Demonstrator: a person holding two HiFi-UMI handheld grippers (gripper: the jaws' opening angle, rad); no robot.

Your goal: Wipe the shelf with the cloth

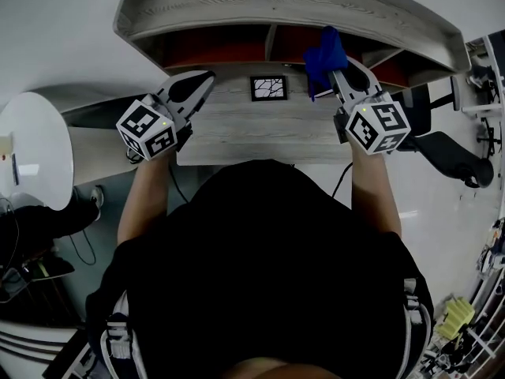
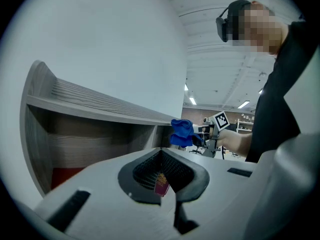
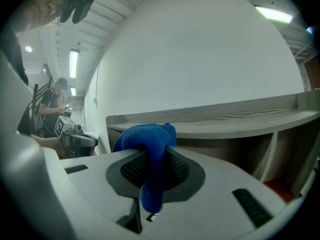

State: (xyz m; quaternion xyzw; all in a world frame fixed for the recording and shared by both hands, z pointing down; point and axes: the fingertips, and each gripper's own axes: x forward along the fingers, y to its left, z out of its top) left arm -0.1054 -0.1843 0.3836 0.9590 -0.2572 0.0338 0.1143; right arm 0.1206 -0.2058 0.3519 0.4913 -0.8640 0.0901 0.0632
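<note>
A grey wooden shelf (image 1: 276, 6) with red-backed compartments runs along the wall ahead of me. My right gripper (image 1: 335, 69) is shut on a blue cloth (image 1: 323, 54), held up in front of the shelf's middle-right compartment. In the right gripper view the cloth (image 3: 145, 136) bunches over the closed jaws of that gripper (image 3: 152, 159), with the shelf (image 3: 240, 116) behind it. My left gripper (image 1: 203, 79) points at the left compartment; its jaws look closed with nothing held. From the left gripper view, its own gripper (image 2: 161, 154) faces the shelf (image 2: 100, 106), and the cloth (image 2: 181, 133) shows off to the right.
A small black-framed picture (image 1: 268, 88) lies on the grey wooden desk (image 1: 237, 133) below the shelf. A round white table (image 1: 31, 148) stands at the left and a black chair (image 1: 450, 156) at the right. A person (image 3: 55, 101) stands far off.
</note>
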